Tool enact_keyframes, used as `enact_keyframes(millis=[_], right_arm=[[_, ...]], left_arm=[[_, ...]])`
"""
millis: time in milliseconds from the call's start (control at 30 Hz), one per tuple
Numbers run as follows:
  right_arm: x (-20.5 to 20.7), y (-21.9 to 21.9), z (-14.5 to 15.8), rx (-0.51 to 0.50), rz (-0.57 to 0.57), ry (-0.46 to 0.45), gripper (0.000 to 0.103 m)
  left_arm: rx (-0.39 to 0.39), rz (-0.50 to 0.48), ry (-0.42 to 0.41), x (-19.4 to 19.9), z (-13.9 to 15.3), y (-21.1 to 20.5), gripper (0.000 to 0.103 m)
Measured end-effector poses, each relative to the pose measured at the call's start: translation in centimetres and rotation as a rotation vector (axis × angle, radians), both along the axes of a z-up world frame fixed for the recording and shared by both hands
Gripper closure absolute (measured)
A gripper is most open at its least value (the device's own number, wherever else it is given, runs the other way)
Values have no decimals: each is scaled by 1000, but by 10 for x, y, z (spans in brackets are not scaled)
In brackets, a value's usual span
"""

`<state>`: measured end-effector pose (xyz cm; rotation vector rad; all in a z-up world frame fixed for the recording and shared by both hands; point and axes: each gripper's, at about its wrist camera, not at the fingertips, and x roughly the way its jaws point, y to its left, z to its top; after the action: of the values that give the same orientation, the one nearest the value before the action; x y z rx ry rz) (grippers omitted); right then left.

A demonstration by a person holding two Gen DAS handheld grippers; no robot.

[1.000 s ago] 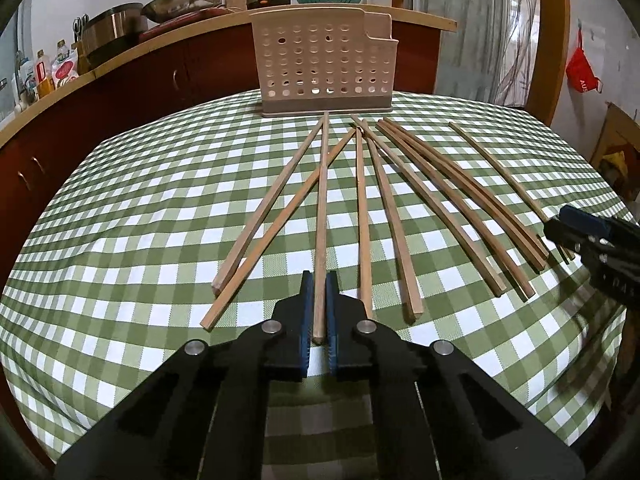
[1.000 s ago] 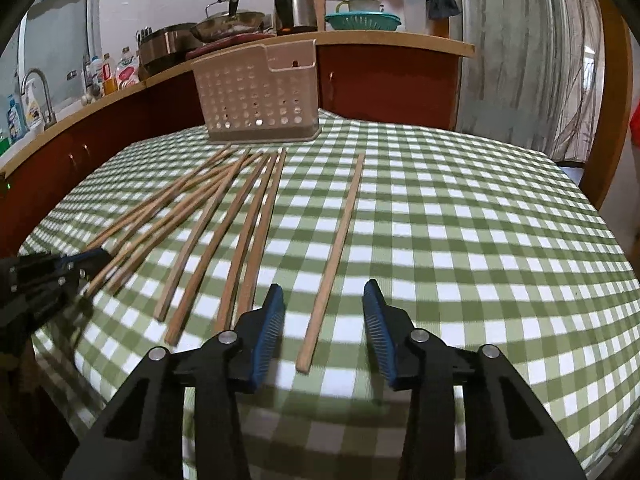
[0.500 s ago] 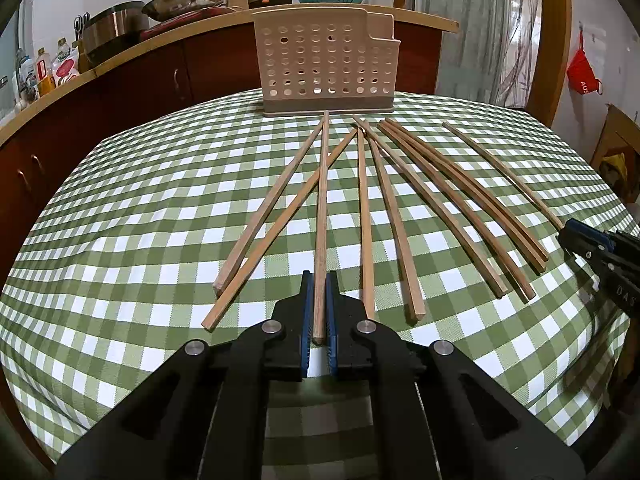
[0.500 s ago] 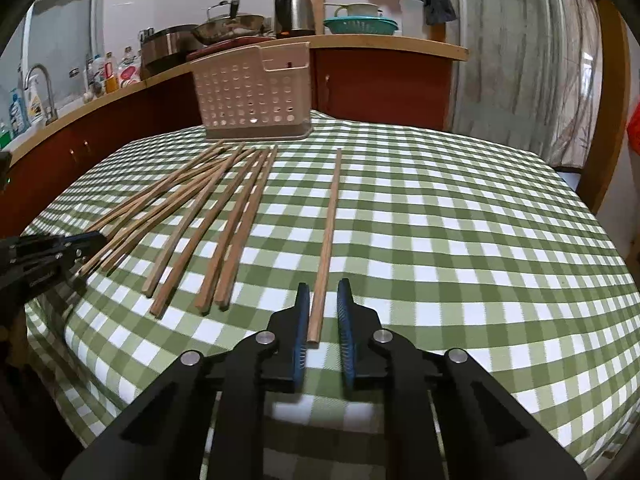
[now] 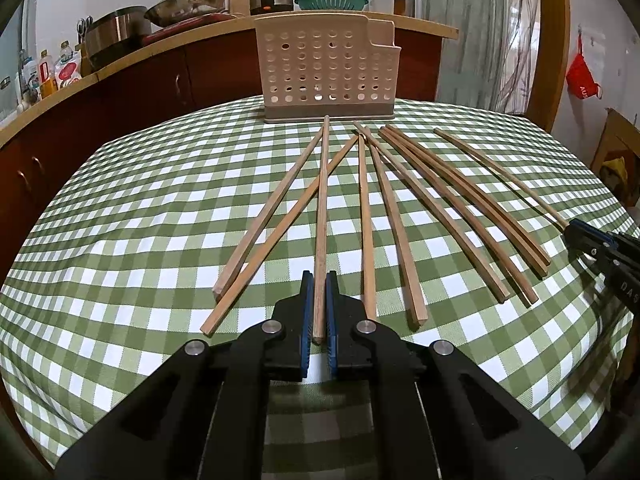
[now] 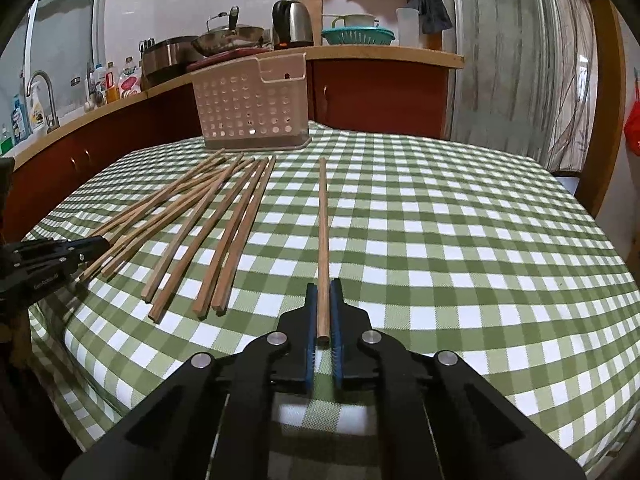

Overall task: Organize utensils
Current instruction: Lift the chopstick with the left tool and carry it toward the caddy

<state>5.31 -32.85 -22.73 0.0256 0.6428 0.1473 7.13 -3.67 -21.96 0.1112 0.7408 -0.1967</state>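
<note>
Both hand-held tools are pinching chopsticks near the table's front edge; the left gripper (image 5: 317, 304) is squeezing the near end of the middle chopstick (image 5: 321, 216) between its blue pads, and the right gripper (image 6: 323, 308) is pressing its pads onto the lone chopstick (image 6: 324, 232), which is lying apart from the rest on the checked tablecloth (image 6: 460, 248).

The other chopsticks (image 5: 404, 216) are fanning out flat on the cloth between the two tools, their far tips converging toward the perforated holder (image 5: 326, 70), which is standing upright at the far side of the table, just beyond those tips; nothing appears to be sitting in it yet, so I judge the sorting is barely beginning.

These sticks are looking like thin wood: light, stiff, unlikely to break under a firm pinch, but narrow and smooth enough to be twisting or sliding in the pads; gripped so close to one end, each is likely to be drooping or swinging at its long free tip once lifted, so a steady wrist is wanted; a hold nearer the thick square end is giving flatter faces to press on; the neighbours are lying close beside the left one and could be getting nudged.
</note>
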Motion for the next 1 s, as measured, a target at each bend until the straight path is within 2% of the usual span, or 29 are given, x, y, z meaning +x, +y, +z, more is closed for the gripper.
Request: enact_keyframes(millis=[100, 433, 767, 1000], right_arm=[[-2, 1, 6, -12, -1, -25, 96], [-9, 2, 41, -18, -6, -118, 96], [-15, 7, 87, -26, -9, -230, 96], [-16, 3, 124, 2, -17, -293, 96]], left_arm=[[-26, -5, -25, -3, 5, 2, 96], [-17, 4, -117, -12, 29, 3, 96], [-42, 40, -280, -27, 88, 19, 96], [-56, 52, -338, -28, 125, 27, 96]])
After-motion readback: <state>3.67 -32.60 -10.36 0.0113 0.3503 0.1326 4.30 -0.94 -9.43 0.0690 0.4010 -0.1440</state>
